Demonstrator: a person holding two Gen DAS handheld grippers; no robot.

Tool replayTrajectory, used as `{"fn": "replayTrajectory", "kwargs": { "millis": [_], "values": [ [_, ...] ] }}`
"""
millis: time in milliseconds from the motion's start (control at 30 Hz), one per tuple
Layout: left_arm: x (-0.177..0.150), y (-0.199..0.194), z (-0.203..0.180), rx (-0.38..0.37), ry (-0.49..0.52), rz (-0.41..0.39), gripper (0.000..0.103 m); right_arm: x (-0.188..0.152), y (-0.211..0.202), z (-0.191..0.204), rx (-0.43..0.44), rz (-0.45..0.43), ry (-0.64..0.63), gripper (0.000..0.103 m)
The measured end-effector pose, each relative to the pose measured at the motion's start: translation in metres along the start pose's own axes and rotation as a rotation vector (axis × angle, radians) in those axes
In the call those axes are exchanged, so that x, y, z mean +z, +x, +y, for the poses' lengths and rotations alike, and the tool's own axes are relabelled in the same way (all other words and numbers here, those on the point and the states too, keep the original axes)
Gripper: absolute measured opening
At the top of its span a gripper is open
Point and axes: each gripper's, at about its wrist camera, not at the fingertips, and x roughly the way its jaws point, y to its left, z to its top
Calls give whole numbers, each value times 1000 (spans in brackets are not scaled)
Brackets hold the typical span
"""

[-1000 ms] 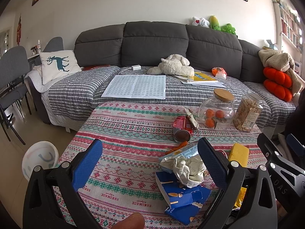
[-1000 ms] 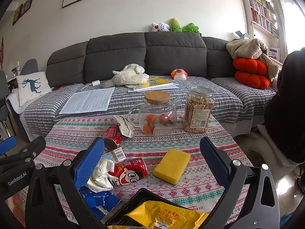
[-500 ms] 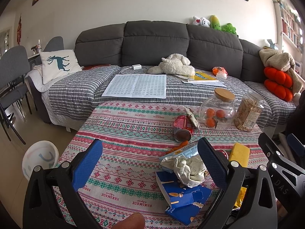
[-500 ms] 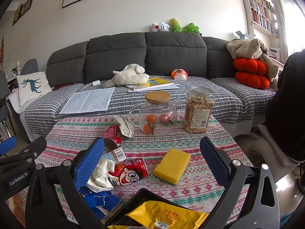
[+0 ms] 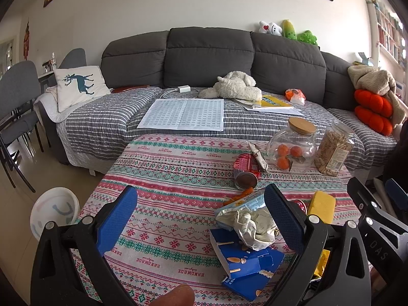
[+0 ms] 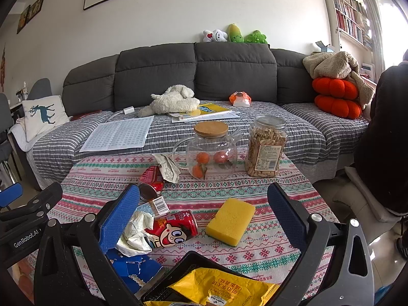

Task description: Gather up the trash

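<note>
Trash lies on the patterned tablecloth (image 5: 163, 168): a flattened blue box (image 5: 244, 262), crumpled white paper (image 5: 251, 225), a red can with a cartoon face (image 6: 176, 229), a second red can (image 5: 246, 170) with a folded wrapper (image 6: 167, 169) on it, and a barcoded packet (image 6: 156, 205). A black tray (image 6: 183, 262) at the near edge holds a yellow snack bag (image 6: 221, 288). My left gripper (image 5: 201, 219) is open and empty above the cloth, left of the pile. My right gripper (image 6: 204, 216) is open and empty above the tray.
A yellow sponge (image 6: 230, 218), a glass jar with oranges (image 6: 210, 150) and a plastic snack jar (image 6: 266, 146) stand on the table. A grey sofa (image 6: 193, 76) is behind. A white bin (image 5: 53, 211) sits on the floor at left. A person (image 6: 382, 132) sits at right.
</note>
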Motion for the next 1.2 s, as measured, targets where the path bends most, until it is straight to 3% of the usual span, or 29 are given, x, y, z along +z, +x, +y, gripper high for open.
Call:
{"fn": "replayTrajectory", "kwargs": {
  "millis": [367, 600, 700, 733, 867, 933, 1000, 1200],
  "values": [
    [1, 3, -3, 9, 2, 5, 97, -2, 1, 0, 1, 2, 1, 96],
    [13, 11, 25, 5, -105, 28, 97, -3, 7, -15, 13, 46, 72, 96],
    [16, 22, 34, -30, -126, 67, 97, -1, 12, -29, 17, 91, 125, 96],
    [16, 29, 33, -75, -117, 104, 97, 0, 13, -32, 18, 101, 138, 96],
    [10, 52, 12, -226, -1, 231, 97, 8, 15, -52, -5, 120, 185, 96],
    [0, 64, -6, -255, 78, 315, 97, 13, 14, -64, -18, 126, 210, 96],
    [-8, 69, -22, -265, 159, 348, 97, 16, 14, -75, -24, 137, 238, 96],
    [-17, 82, -74, -222, 422, 348, 97, 17, 19, -111, -55, 176, 297, 96]
  ]
}}
